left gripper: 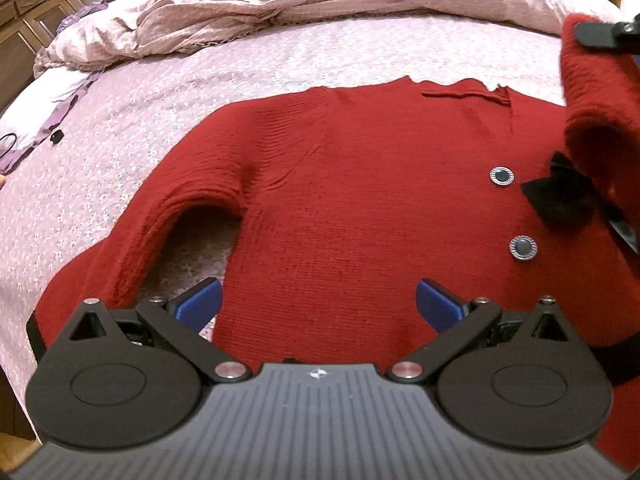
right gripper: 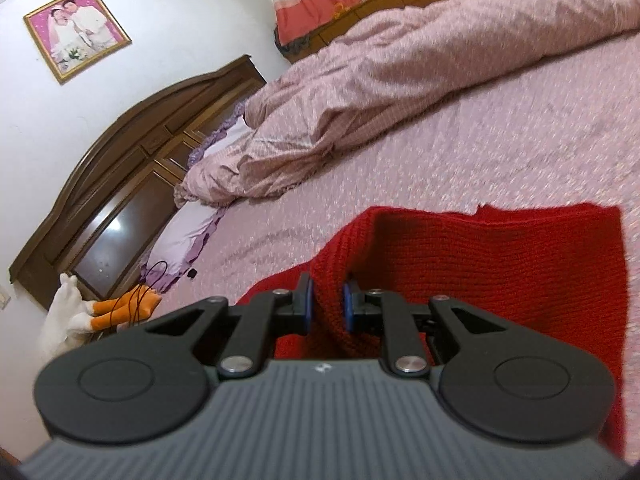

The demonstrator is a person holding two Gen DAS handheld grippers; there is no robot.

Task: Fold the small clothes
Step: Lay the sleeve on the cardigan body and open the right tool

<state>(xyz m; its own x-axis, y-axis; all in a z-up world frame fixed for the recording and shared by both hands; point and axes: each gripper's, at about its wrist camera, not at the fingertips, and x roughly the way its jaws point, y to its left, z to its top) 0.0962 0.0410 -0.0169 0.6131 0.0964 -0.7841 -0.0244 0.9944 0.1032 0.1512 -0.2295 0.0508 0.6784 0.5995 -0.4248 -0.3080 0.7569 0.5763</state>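
A small red knit cardigan (left gripper: 360,184) lies flat on the pink bedspread (left gripper: 120,128), with two silver buttons (left gripper: 502,176) and a black bow (left gripper: 560,196). Its left sleeve (left gripper: 132,240) curves down towards the near left. My left gripper (left gripper: 318,306) is open and empty, hovering over the cardigan's lower hem. My right gripper (right gripper: 327,306) is shut on a fold of the red knit sleeve (right gripper: 460,264) and holds it lifted; in the left wrist view that raised sleeve (left gripper: 596,92) hangs at the far right over the cardigan's front.
A rumpled pink quilt (left gripper: 280,4) lies along the back of the bed. Lilac pillows (right gripper: 188,236) and a dark wooden headboard (right gripper: 120,160) stand at the left. A plush toy (right gripper: 92,316) and a black cable (left gripper: 8,142) lie near the pillows.
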